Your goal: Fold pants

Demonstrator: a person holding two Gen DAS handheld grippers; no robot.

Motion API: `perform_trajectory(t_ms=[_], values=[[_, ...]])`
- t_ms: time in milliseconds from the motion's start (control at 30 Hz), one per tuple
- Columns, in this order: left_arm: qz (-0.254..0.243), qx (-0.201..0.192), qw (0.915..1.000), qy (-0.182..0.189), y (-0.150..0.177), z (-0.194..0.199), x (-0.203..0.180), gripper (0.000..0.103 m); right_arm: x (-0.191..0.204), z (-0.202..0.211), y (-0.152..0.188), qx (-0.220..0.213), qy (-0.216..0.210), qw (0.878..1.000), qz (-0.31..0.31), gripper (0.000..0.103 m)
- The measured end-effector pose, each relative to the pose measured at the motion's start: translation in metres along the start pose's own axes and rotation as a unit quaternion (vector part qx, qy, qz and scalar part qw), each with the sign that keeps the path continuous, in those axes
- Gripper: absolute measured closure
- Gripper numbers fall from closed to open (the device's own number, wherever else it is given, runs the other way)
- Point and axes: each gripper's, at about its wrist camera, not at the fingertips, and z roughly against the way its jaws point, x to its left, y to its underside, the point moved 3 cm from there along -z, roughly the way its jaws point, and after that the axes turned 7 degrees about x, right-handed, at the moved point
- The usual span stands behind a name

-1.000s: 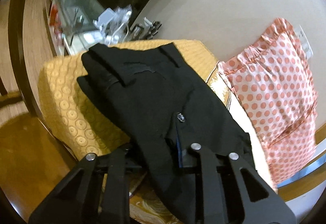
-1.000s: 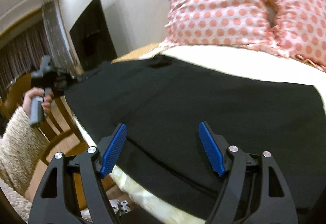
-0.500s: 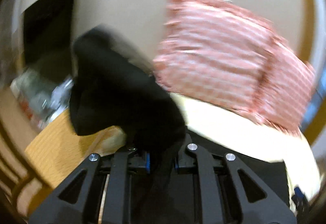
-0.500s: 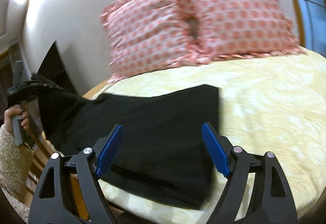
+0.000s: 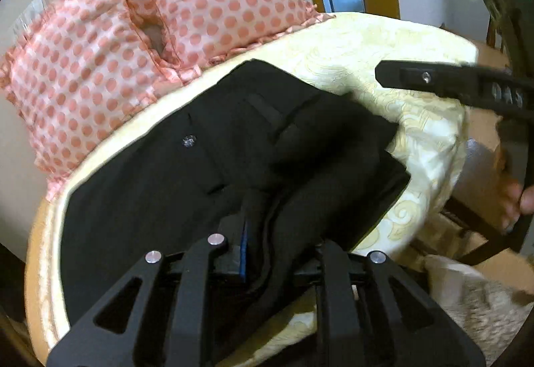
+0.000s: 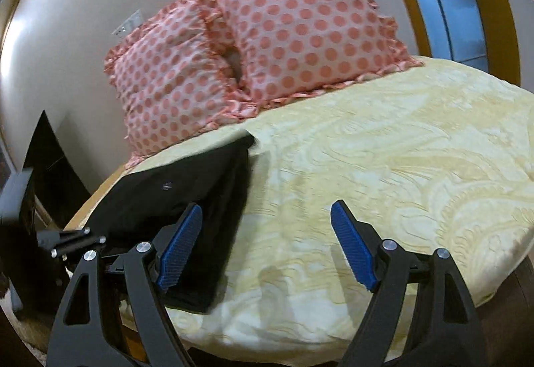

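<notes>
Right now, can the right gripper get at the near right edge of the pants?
Probably yes. The right gripper is open and empty, hovering over the bedspread beside the pants. Nothing lies between its fingers and that edge. The left gripper grips another part.

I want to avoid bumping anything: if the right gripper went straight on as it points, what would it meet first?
Probably the yellow bedspread: the open right gripper points across bare bedding, the black pants lying just left of its line. Depth is unclear.

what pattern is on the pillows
Pink polka dots on a pale pink ground, on both pillows; clearest in the right wrist view.
</notes>
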Motion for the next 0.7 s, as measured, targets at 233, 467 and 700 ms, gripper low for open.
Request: perform_trajectory(t_ms=[233,467,700], values=[[0.014,-0.018,0.9996,-0.017,-0.006,0.023,0.011,0.088,-0.004,-0.004,-0.002,-0.002,0.002,1.000,-0.005,0.022],[-0.005,-0.009,0.9996,-0.025,0.016,0.017,-0.004,0.083,-0.006,0.003,-0.007,-0.014,0.011,1.000,-0.007,0.022],[0.146,-0.111,0.9806,0.069,0.039,0.079,0.070,0.016,0.022,0.020,-0.027,-0.059,-0.035,0.998,0.010,0.022]])
